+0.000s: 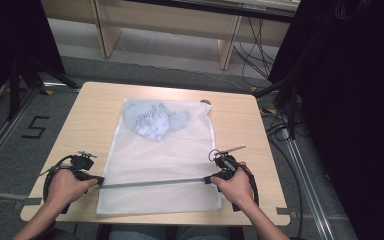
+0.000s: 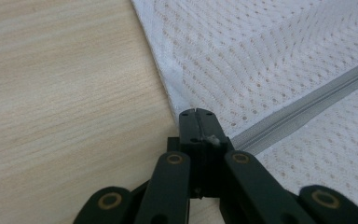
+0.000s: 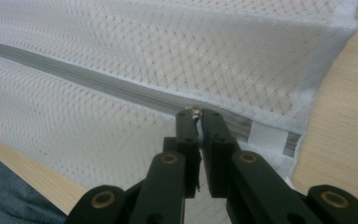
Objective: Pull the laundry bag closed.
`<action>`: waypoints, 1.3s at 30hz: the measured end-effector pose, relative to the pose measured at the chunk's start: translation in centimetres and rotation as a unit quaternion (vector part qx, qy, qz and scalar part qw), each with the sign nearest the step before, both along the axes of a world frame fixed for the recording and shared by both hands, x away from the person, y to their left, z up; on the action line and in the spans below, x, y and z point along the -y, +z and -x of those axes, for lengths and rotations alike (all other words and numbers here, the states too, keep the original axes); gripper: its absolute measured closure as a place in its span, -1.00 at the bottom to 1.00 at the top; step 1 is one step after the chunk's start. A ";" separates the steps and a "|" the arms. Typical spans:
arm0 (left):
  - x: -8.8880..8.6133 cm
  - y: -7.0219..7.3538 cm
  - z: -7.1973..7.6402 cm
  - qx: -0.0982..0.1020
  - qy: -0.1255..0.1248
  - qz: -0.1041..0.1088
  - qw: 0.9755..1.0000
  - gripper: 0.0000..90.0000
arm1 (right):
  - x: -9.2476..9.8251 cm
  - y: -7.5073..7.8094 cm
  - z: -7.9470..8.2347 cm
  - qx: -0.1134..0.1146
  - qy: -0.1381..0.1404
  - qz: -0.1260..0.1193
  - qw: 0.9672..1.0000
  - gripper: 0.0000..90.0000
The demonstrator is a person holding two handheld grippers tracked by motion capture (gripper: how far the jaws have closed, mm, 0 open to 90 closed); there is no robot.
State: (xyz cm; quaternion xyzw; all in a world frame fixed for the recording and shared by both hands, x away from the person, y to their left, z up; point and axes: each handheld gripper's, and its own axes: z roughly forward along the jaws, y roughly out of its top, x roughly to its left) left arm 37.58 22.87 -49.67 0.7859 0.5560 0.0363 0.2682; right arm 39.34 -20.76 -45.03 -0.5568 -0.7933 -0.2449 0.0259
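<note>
A white mesh laundry bag (image 1: 155, 165) lies flat on a light wooden table (image 1: 90, 120), its long side running away from the person seated at the near edge. Inside the bag, near its far end, sits a bunched pale blue garment (image 1: 152, 120), visible through the mesh. A grey zipper (image 1: 152, 183) runs straight across the bag close to its near end, from one side edge to the other. The person's left hand (image 1: 65, 187) holds the left hand-held gripper (image 1: 99, 180) at the zipper's left end; in the left gripper view its jaws are pressed together at the bag's edge, pinching the fabric where the zipper (image 2: 303, 109) begins. The person's right hand (image 1: 237, 185) holds the right hand-held gripper (image 1: 208, 180) at the zipper's right end; in the right gripper view its jaws are nearly together, clamped on a small metal zipper pull (image 3: 195, 112) just beside a white fabric tab (image 3: 268, 137) at the bag's corner. Between the two grippers the zipper lies taut and level. The person's blue-clad lap shows below the table edge in the right gripper view.
</note>
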 end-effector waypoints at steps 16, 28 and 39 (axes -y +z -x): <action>0.0 0.0 0.0 -0.001 0.001 0.001 1.000 0.99 | 1.0 -0.3 -0.2 0.000 -0.001 -0.003 1.000 0.93; 0.0 0.0 0.0 0.000 0.000 0.001 1.000 0.99 | 1.7 -0.6 -0.4 0.006 -0.005 0.001 1.000 0.93; 0.0 0.0 0.0 -0.007 0.005 0.001 1.000 0.99 | 2.0 -0.4 -0.5 -0.018 -0.031 0.007 0.999 0.93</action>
